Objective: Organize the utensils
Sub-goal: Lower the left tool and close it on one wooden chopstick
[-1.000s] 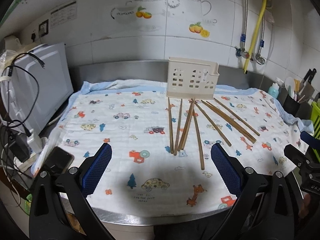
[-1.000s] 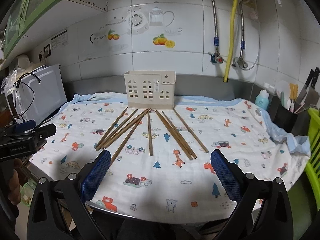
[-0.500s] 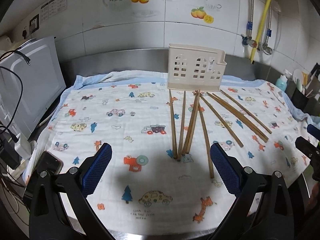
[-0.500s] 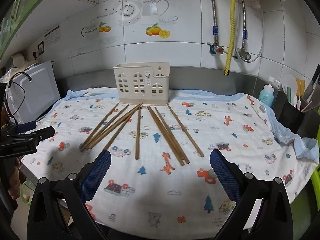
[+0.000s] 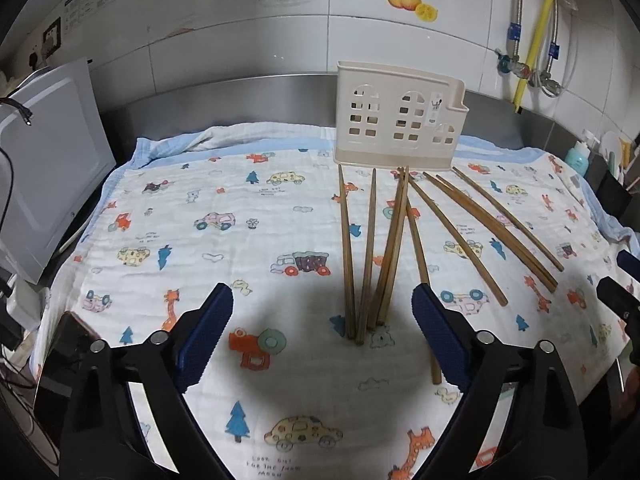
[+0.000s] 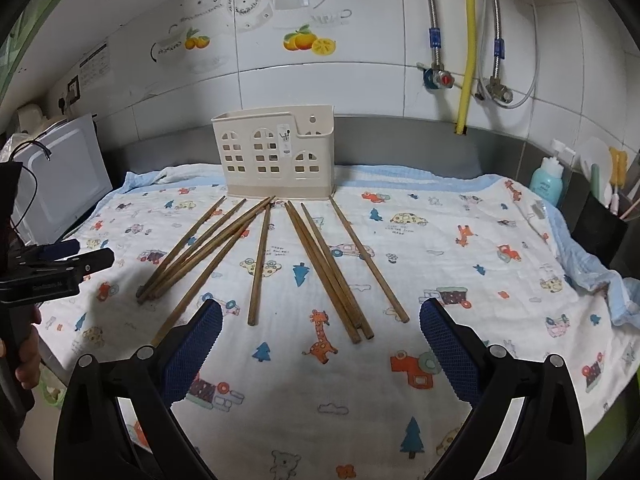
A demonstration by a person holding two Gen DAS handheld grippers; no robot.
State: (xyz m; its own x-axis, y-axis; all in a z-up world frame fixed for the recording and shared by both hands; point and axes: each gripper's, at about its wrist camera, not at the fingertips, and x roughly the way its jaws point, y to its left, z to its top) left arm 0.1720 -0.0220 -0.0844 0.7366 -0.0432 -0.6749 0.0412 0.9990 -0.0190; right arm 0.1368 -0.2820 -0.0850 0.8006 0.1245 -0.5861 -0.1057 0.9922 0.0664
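Ahead of left gripper [image 5: 322,334], chopsticks [image 5: 362,256] fanned

Wooden chopsticks [image 6: 320,264] fanned on patterned cloth [image 6: 460,264], beige holder [image 6: 276,156] behind, right gripper [image 6: 320,340] open

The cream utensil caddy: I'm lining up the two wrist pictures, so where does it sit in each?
Left wrist view: the cream utensil caddy stands upper right of centre, at the far edge of the printed cloth.
Right wrist view: the caddy stands upper left of centre, against the back wall.
Shared landmark: the yellow hose on the tiled wall, to the caddy's right.
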